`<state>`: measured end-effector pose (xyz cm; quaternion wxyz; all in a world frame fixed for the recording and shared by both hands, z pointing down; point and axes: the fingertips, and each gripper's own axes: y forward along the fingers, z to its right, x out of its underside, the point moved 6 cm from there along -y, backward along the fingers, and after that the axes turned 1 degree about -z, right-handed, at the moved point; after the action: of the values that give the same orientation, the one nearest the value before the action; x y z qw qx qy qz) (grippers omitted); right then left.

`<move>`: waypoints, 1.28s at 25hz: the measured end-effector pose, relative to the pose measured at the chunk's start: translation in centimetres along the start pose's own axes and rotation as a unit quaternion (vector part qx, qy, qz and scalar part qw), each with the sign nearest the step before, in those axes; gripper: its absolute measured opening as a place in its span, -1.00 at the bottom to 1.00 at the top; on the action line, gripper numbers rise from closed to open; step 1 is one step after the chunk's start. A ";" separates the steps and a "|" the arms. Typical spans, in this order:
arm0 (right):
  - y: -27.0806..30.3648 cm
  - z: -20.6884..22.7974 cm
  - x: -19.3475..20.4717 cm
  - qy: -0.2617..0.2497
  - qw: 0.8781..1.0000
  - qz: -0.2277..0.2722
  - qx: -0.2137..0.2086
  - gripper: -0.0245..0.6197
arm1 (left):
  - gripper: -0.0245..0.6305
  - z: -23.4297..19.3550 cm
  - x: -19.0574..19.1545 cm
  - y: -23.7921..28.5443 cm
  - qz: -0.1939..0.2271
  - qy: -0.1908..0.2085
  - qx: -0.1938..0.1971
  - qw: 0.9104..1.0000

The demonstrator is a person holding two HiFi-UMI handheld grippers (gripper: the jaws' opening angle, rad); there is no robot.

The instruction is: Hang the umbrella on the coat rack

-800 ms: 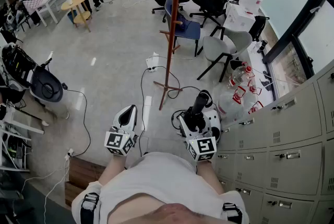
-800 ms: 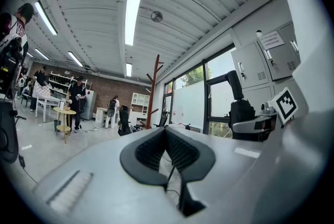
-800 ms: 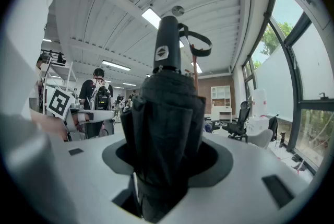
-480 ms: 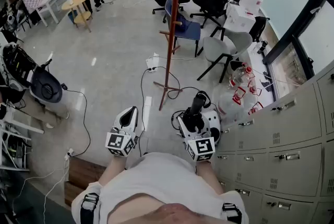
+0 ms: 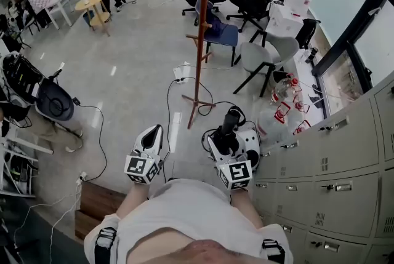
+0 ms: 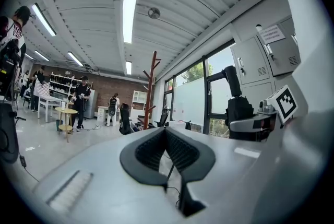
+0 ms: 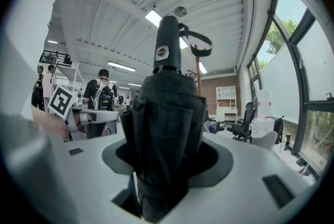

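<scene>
The brown wooden coat rack stands on the floor ahead of me, its feet near a tangle of cables. A folded black umbrella stands upright in my right gripper, handle end up. In the right gripper view the umbrella fills the space between the jaws, which are shut on it, and its wrist strap loops off the handle. My left gripper is held level beside it, its pads closed together with nothing between them. The rack shows far off in the left gripper view.
Grey lockers line the right side, with water bottles in front of them. Office chairs and a grey chair stand just behind the rack. Cables and a power strip lie near its feet. People stand by a round table far back.
The head view has slid slightly toward the rack. Both grippers keep their pose, and the umbrella stays in the right one.
</scene>
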<state>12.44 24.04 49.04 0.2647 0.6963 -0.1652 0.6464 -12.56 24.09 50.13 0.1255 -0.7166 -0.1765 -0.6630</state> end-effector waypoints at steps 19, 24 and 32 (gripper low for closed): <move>1.5 4.2 1.7 0.008 0.999 -0.017 -0.035 -0.14 | -0.89 1.9 1.4 2.8 -0.008 -0.004 -0.027 1.000; 5.8 5.6 1.9 0.007 0.999 -0.024 -0.025 -0.14 | -0.89 -1.4 2.0 6.8 -0.009 -0.010 -0.016 1.000; 16.8 8.9 0.7 -0.004 0.999 -0.029 0.018 -0.14 | -0.89 -10.7 1.3 18.1 -0.007 -0.015 0.039 0.999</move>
<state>10.15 5.38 52.13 0.2707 0.7078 -0.1342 0.6385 -14.56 3.41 53.39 0.1460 -0.7196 -0.2087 -0.6460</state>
